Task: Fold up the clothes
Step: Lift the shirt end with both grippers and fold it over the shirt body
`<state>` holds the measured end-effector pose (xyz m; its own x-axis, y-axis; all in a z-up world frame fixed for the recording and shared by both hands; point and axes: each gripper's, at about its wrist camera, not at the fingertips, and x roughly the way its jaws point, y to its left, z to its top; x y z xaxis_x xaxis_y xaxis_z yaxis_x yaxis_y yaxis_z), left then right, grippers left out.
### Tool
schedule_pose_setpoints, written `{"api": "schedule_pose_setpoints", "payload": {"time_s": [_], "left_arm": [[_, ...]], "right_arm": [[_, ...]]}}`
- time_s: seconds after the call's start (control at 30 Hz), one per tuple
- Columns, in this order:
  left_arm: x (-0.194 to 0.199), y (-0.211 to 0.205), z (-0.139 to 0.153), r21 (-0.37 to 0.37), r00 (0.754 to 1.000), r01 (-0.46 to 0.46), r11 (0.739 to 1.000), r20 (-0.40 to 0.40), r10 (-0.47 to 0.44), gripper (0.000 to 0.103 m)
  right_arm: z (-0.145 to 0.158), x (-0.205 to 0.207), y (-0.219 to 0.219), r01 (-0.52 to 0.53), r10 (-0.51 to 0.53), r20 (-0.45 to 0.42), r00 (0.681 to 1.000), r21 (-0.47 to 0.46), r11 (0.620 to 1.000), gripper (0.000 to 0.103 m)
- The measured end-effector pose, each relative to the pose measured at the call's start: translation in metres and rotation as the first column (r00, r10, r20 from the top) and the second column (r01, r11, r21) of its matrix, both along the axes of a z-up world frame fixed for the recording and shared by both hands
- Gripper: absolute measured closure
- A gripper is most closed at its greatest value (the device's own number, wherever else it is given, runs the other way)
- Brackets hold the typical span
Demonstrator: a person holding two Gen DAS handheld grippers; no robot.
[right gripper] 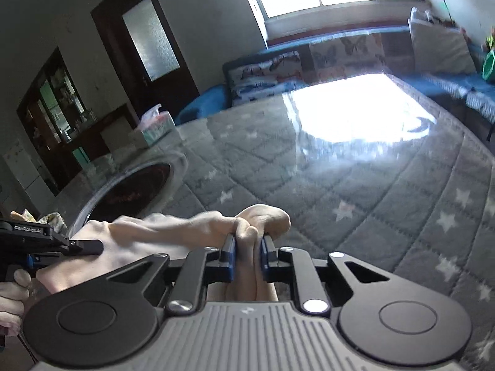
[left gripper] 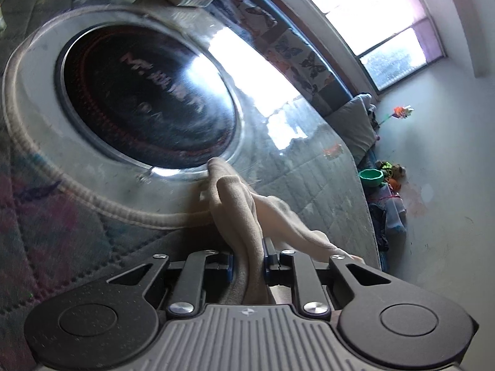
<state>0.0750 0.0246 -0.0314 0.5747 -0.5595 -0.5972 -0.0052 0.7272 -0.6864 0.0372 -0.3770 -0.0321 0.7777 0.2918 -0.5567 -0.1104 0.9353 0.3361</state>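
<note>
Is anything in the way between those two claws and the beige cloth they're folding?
No. Both the left claw and the right claw are already clamped on the beige cloth, with nothing between.

Both grippers are clamped down. The left gripper (left gripper: 247, 256) has its jaws pinched tight, and so does the right gripper (right gripper: 247, 255). A bare hand (right gripper: 14, 290) is wrapped around the left one's handle, off to the side.
</note>
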Motion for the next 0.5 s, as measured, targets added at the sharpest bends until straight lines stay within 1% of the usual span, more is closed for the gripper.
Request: {"api": "schedule_pose_setpoints", "payload": {"time_s": [0.23, 0.5], "left_arm": [[0.006, -0.024, 0.017, 0.007, 0.997, 0.064, 0.998, 0.044, -0.064, 0.086], [0.028, -0.072, 0.033, 0.016, 0.985, 0.150, 0.989, 0.080, -0.151, 0.087]], "right_arm": [[0.028, -0.009, -0.013, 0.034, -0.030, 0.067, 0.997, -0.052, 0.998, 0.089], [0.051, -0.012, -0.040, 0.110, -0.096, 0.120, 0.988, -0.113, 0.988, 0.089]]}}
